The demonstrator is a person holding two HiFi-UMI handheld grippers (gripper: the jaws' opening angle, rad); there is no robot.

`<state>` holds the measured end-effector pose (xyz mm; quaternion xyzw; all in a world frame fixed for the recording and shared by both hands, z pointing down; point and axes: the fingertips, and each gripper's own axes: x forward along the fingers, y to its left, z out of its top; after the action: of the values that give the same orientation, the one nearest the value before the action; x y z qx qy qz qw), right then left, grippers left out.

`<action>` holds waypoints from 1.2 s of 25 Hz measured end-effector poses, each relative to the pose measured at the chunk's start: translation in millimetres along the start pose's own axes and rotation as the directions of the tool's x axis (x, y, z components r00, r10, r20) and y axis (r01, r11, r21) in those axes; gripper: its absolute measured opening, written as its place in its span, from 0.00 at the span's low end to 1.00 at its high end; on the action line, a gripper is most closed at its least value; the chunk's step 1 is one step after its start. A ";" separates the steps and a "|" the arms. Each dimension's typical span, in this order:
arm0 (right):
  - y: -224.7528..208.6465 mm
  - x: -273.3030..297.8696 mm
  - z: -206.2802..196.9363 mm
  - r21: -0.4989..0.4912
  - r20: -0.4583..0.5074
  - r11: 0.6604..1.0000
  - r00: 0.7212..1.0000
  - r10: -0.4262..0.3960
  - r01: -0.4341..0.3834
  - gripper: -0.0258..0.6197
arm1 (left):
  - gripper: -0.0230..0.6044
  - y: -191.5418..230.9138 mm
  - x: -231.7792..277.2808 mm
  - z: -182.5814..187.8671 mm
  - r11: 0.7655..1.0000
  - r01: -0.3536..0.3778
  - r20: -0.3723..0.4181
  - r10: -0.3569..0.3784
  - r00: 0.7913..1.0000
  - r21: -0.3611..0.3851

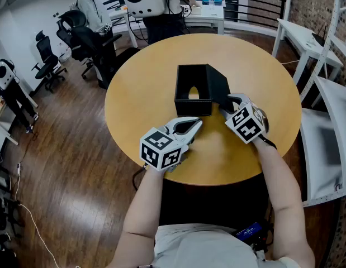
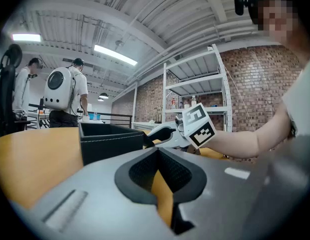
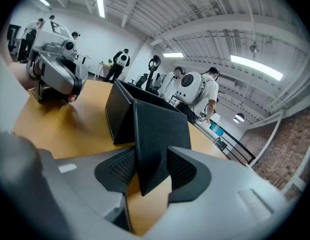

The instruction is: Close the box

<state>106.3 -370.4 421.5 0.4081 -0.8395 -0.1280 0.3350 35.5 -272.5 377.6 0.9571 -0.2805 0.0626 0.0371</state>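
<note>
My right hand-held gripper (image 1: 234, 101) pinches the near corner of the open lid (image 1: 218, 86), a black flap that slopes down off the right side of the box (image 1: 192, 89). The box stands open-topped around the middle of the round wooden table (image 1: 140, 88). My left hand-held gripper (image 1: 190, 125) is just near of the box's near wall, its jaws pressed together on nothing.

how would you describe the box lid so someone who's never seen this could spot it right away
On the round wooden table stands an open black box. Its lid is the flat black panel slanting outward from the side nearest the right gripper, the only panel with a corner between a gripper's jaws.
</note>
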 end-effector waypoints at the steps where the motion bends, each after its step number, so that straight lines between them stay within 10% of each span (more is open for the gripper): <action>1: -0.4 -0.6 -0.9 -0.033 -0.012 0.999 0.999 -0.034 0.034 0.25 | 0.04 0.0 -0.3 -0.8 1.000 0.002 -0.002 -0.002 1.000 0.000; 6: -15.8 -14.3 1.6 -0.269 -0.014 0.935 0.970 -0.244 0.232 0.16 | 0.04 -0.9 -0.8 -1.9 1.000 0.006 -0.007 -0.006 1.000 0.004; 14: -39.0 -47.8 42.3 -0.714 0.111 0.582 0.884 -0.455 0.389 0.16 | 0.04 0.2 -0.7 -0.9 1.000 0.005 -0.008 -0.005 1.000 0.003; 20: -33.0 -56.8 58.7 -0.972 0.045 0.198 0.925 -0.377 0.127 0.12 | 0.04 -0.2 1.3 -2.3 1.000 0.005 -0.009 -0.005 1.000 0.002; 23: -21.8 -54.6 64.1 -0.995 -0.073 0.084 0.963 -0.261 -0.053 0.11 | 0.04 0.1 0.2 -1.7 1.000 0.004 -0.012 -0.004 1.000 0.002; 26: -24.4 -53.2 87.7 -0.981 -0.068 -0.155 0.950 -0.304 -0.120 0.11 | 0.04 2.5 -2.5 -0.9 1.000 0.002 -0.013 -0.002 1.000 0.002; 30: -5.1 -49.3 107.5 -0.929 -0.053 -0.333 0.948 -0.313 -0.161 0.12 | 0.04 1.7 -2.5 -0.9 1.000 0.001 -0.014 -0.001 1.000 0.000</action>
<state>59.4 -341.9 316.6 0.0311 -0.2887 -0.7177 0.6329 32.4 -272.5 378.2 0.9567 -0.2800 0.0690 0.0392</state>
